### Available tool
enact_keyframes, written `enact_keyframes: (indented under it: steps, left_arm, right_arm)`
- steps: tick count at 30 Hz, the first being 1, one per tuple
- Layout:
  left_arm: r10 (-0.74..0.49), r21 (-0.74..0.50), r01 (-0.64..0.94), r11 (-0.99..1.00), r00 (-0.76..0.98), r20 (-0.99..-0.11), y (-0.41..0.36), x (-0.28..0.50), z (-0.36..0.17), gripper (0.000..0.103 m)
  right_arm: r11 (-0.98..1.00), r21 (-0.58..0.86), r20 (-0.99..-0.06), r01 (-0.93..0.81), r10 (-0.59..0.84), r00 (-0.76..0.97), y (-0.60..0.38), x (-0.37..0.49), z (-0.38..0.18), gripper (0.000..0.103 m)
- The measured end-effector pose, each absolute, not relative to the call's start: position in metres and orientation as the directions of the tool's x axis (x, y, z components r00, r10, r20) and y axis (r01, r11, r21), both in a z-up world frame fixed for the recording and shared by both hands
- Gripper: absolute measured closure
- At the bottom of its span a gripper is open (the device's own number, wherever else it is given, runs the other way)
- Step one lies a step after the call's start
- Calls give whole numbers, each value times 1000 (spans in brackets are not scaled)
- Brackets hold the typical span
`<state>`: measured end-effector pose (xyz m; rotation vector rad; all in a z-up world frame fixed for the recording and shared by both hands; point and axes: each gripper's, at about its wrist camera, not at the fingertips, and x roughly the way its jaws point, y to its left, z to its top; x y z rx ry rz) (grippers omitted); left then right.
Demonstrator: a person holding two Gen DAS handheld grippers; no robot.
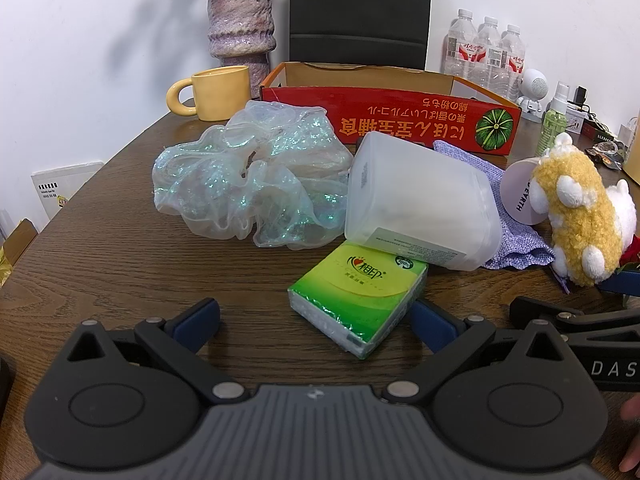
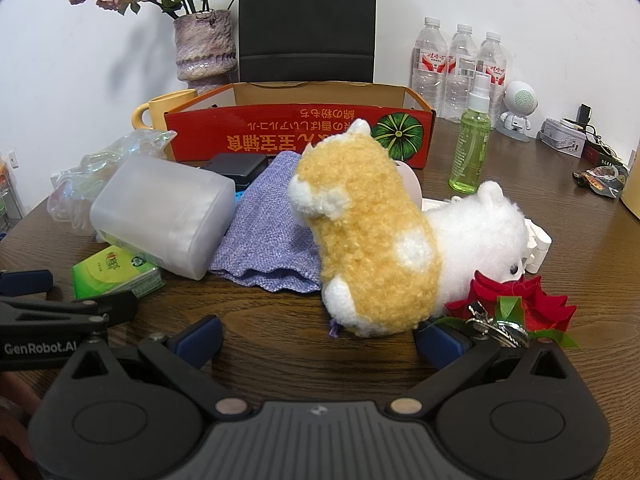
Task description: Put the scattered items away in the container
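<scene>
- Before the red box (image 1: 384,120), on the brown table (image 1: 120,260), the clutter lies in a loose heap; the box stands open at the back, and what is inside it cannot be seen.
- Left gripper (image 1: 316,320): jaws spread wide, holding nothing. The tissue pack (image 1: 356,296) lies between its fingers, nearer the right one, which its corner nearly touches.
- Right gripper (image 2: 318,336): jaws also wide and empty, with the yellow plush (image 2: 368,240) just ahead, its base between the fingertips.
- Tissue pack: light, soft, in slick wrapper. It probably takes a grip best across its short sides, squeezed gently so it does not squirt out.
- Frosted tub (image 1: 420,204): lies on its side in front of the box, its lower edge resting on the pack's far end. It looks rigid, smooth and too wide for the jaws, so lifting the pack may roll it.
- Organza scrunchie (image 1: 248,184): left of the tub, flimsy and nearly weightless; any fold should do.
- Yellow plush: right of the tub, leaning on a white plush (image 2: 480,228) and overlapping a purple pouch (image 2: 268,240). Soft, light and forgiving; I would pinch across its body.
- Red rose (image 2: 516,300): beside the right finger, with a metal ring; delicate petals, so hold the ring or stem.
</scene>
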<state>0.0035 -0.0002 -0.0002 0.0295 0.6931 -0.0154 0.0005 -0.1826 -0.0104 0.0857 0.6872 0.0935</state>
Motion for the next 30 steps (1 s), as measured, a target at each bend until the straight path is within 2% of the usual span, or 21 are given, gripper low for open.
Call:
enact_keyframes:
  steps: [22,26,27,29,30]
  left_arm:
    - [-5,21,24,999,769,-639,0,4,0,0]
    - [-24,15,44,999,776,-630,1,4,1,0]
    - [-33,13,52,999,779,-627,1,4,1,0]
    - [-81,-16,89,996,799,-596,3,3,4,0]
    - [-118,-38,117,992,810,-574,4,3,7,0]
  right_arm:
    - [991,108,-634,-74,126,763,-182,-3,-9,0]
    - [989,104,-601,-107,149,785,-182,-15,-2,11]
    - [989,100,-579,-113,150,802,-183,-19,2,13]
    - [990,77,-530,-120,142,836,-187,-24,10,23]
    - [991,59,-503,-121,134,854,-189,-26,15,24]
